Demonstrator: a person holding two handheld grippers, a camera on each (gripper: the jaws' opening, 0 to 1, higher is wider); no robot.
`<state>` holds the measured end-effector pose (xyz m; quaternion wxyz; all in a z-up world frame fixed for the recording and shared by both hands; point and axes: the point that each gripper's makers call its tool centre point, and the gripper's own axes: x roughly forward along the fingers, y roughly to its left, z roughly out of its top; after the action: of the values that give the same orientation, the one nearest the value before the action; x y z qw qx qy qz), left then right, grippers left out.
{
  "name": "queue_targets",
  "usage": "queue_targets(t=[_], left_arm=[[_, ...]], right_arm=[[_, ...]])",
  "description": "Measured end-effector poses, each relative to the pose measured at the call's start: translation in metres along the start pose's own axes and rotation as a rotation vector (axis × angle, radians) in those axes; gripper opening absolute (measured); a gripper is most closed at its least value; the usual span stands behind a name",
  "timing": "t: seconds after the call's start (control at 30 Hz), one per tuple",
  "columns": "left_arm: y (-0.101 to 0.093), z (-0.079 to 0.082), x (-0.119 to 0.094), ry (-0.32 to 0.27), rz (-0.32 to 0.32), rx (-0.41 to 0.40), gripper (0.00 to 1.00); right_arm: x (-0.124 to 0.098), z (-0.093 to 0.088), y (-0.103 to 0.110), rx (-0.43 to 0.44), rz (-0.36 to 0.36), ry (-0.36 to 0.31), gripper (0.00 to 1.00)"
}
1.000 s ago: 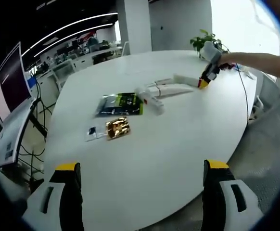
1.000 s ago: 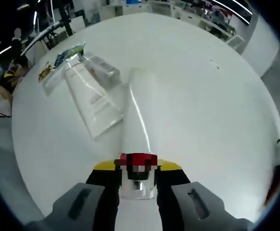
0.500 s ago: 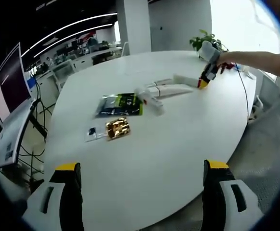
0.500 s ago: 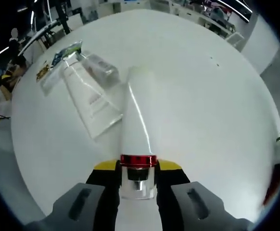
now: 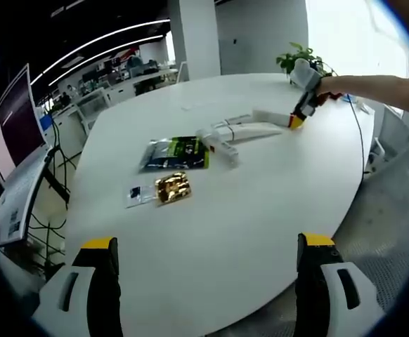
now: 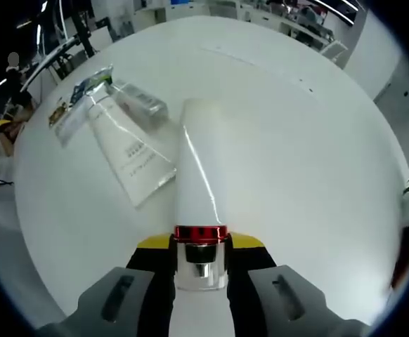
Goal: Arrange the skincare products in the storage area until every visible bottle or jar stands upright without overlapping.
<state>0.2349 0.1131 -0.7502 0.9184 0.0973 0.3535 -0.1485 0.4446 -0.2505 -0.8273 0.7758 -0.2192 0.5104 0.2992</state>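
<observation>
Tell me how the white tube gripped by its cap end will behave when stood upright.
The white tube tapers to a flat crimped end, so it probably stands only on its clear cap. Its body looks soft, likely flexing. The right claw holds the cap, the stiffer part.

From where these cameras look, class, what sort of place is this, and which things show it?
Probably an open-plan office or lab: a large white round table, a monitor with trailing cables at its side, rows of desks under strip ceiling lights, and a potted plant.
</observation>
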Motion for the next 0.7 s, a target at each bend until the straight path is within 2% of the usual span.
queue_targets(t=[0.13,0.33,0.6,0.7], left_arm=[[-0.001,0.000,0.000,0.002,-0.005,0.005,0.99],[-0.001,0.002,0.000,-0.008,-0.005,0.004,0.99],[-0.004,0.002,0.001,-0.004,-0.017,0.020,0.99],[-0.004,0.003,0.000,-0.008,-0.017,0.020,0.99]], right_arm=[[-0.002,-0.002,0.006,0.036,0.009,0.032,0.27],[-0.004,-0.001,0.005,0.062,0.009,0.032,0.26],[-0.013,-0.007,0.016,0.117,0.082,0.037,0.26],[-0.014,-0.008,0.016,0.123,0.084,0.041,0.26]])
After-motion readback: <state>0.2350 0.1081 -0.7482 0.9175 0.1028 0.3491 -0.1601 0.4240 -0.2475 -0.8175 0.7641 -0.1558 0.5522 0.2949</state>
